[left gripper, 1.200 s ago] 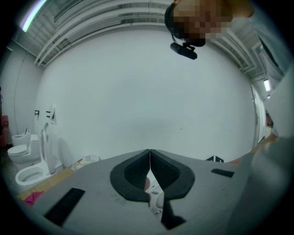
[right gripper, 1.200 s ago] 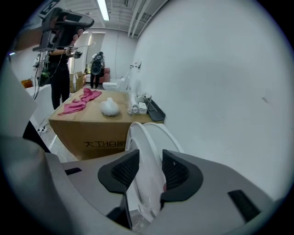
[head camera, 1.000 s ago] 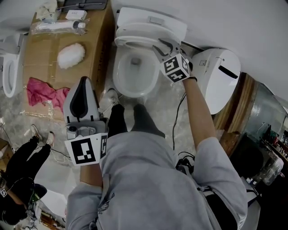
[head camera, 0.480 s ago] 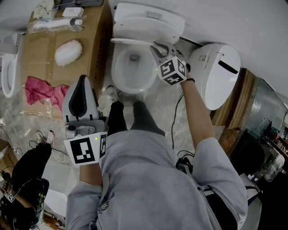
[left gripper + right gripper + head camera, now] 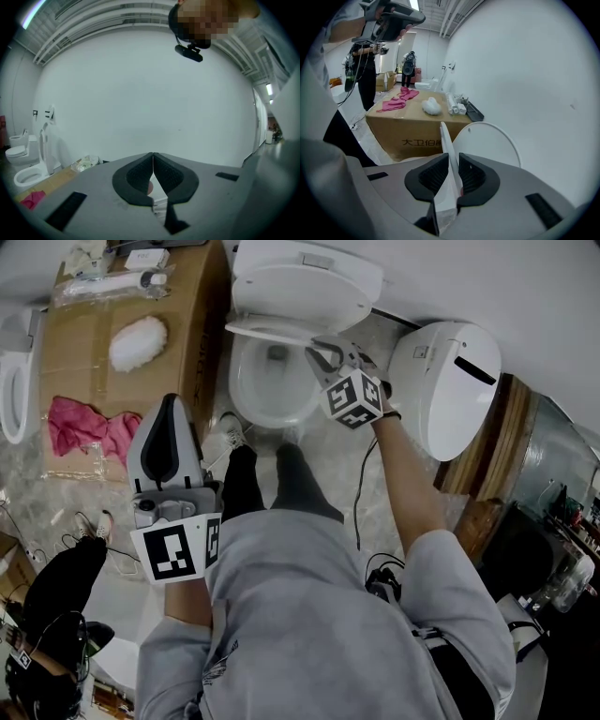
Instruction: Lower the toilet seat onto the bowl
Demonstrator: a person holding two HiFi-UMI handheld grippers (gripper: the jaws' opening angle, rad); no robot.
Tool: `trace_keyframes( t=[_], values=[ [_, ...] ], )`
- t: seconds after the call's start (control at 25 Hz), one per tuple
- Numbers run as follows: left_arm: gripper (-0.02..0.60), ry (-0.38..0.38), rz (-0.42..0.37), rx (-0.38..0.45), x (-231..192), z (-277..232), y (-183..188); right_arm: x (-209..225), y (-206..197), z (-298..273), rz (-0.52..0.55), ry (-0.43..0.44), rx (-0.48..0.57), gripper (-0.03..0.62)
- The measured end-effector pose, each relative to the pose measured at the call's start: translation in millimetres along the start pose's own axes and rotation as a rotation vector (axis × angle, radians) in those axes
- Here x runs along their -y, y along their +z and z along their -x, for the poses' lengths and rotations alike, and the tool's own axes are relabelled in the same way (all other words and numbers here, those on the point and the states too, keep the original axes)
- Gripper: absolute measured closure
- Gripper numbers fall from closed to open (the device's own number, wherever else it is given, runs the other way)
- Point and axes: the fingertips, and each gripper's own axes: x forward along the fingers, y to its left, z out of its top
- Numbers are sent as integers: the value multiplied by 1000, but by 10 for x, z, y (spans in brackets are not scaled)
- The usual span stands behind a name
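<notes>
The right hand-held gripper (image 5: 451, 174) grasped the seat (image 5: 445, 138) by its edge, tilted above the bowl (image 5: 246, 395); the left hand-held gripper (image 5: 153, 174) was clenched.

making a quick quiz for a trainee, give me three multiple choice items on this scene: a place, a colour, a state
1. The cloth lies: A in a bucket; B on the cardboard box; C on a chair.
2. The cloth is: A blue; B green; C pink.
3. The right claw is: A shut on the toilet seat; B wide open; C out of view.
B, it is spread on the box top; C, it is plainly pink; A, the seat's edge sits pinched between its pads.
</notes>
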Motion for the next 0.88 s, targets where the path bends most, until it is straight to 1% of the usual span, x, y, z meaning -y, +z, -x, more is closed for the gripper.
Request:
trace_keyframes(
  t=[0.44,0.88],
  values=[
    [581,-20,-3,-10,42,-39,-68,-474,-109,61,4,68,-13,536],
    [581,-29,0,-23,70,-16,-173,-1163,-375,47,5,184,-66,528]
  ],
)
